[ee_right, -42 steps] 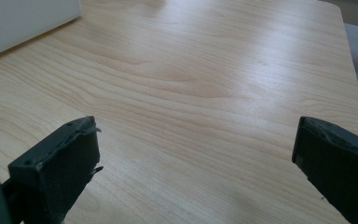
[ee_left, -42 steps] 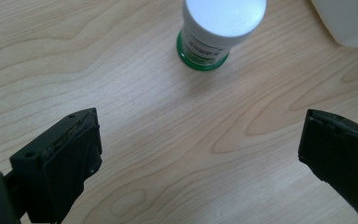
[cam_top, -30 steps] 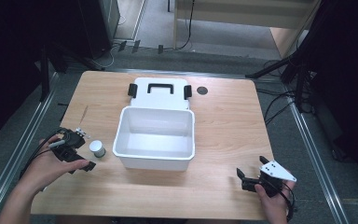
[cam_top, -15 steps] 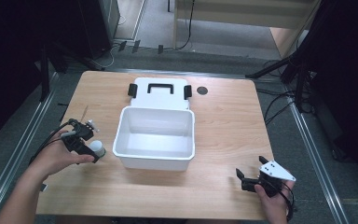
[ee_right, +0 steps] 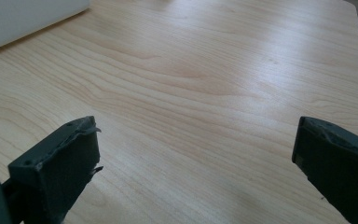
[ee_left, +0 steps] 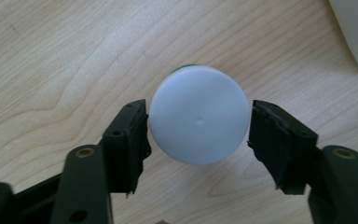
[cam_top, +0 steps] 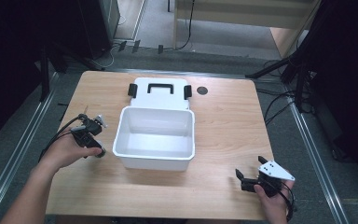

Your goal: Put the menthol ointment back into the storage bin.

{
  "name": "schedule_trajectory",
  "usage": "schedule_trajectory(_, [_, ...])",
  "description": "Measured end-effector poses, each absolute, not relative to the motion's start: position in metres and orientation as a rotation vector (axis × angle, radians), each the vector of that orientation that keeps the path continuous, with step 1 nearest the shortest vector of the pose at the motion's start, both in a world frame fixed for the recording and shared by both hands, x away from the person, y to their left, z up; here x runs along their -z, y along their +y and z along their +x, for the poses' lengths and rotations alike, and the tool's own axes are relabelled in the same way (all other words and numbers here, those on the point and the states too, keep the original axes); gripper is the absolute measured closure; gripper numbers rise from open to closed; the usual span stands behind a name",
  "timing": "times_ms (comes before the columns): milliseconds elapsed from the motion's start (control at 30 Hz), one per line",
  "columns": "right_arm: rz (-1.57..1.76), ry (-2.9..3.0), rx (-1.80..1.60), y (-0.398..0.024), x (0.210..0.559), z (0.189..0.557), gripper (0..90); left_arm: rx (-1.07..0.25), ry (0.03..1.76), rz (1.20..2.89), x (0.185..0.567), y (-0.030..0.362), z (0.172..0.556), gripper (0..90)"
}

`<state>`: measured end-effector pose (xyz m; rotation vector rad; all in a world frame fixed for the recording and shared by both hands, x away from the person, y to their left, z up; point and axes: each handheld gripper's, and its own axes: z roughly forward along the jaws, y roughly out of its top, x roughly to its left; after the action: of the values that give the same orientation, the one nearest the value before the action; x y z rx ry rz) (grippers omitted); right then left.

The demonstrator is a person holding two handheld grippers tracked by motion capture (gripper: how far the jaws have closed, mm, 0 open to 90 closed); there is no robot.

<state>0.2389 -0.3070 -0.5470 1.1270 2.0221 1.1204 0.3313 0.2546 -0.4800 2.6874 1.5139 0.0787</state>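
Left gripper [ee_left: 198, 128] straddling a white-capped bottle [ee_left: 199, 121] from above, jaws spread, one to each side of the cap, left pad [ee_left: 137, 140] nearly touching, right pad [ee_left: 272, 140] a sliver apart; not yet a firm pinch, by the look of it. Bottle upright on the table [cam_top: 223, 121], just left of the bin [cam_top: 154, 161], a hint of green showing beneath the cap. To do well: centre the cap between the pads, keep the gripper plumb, close evenly so the round body does not squirt out sideways or tip, then lift straight before swinging right. Bin wall close by on the right, so little room for a sideways slip; worth clearing its rim fully before moving over the open, empty interior. Bin lid [cam_top: 159, 88] lying flat behind the bin, black handle up, touching or nearly touching its far wall, out of the path. Small dark disc [cam_top: 202, 90] on the table beside the lid, well apart from the work. Right gripper [cam_top: 247, 179] idle near the front right corner, jaws wide apart, holding nothing, bare wood between them.
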Motion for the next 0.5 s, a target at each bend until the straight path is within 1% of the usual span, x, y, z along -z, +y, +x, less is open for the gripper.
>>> schedule_trajectory(100, [1.126,2.024,-1.121,-0.307,0.547,0.239,0.9,-0.077,1.504,2.686,0.479,0.254,0.333,47.9])
schedule_trajectory(133, [1.126,2.026,-1.121,-0.307,0.547,0.239,0.9,-0.052,1.502,2.684,0.478,0.255,0.333,50.3])
schedule_trajectory(333, [1.124,2.031,-1.120,-0.307,0.547,0.239,0.9,-0.046,1.491,2.702,0.476,0.258,0.332,50.9])
schedule_trajectory(500, [1.126,2.032,-1.120,-0.307,0.547,0.240,0.9,-0.058,1.483,2.699,0.461,0.260,0.331,51.0])
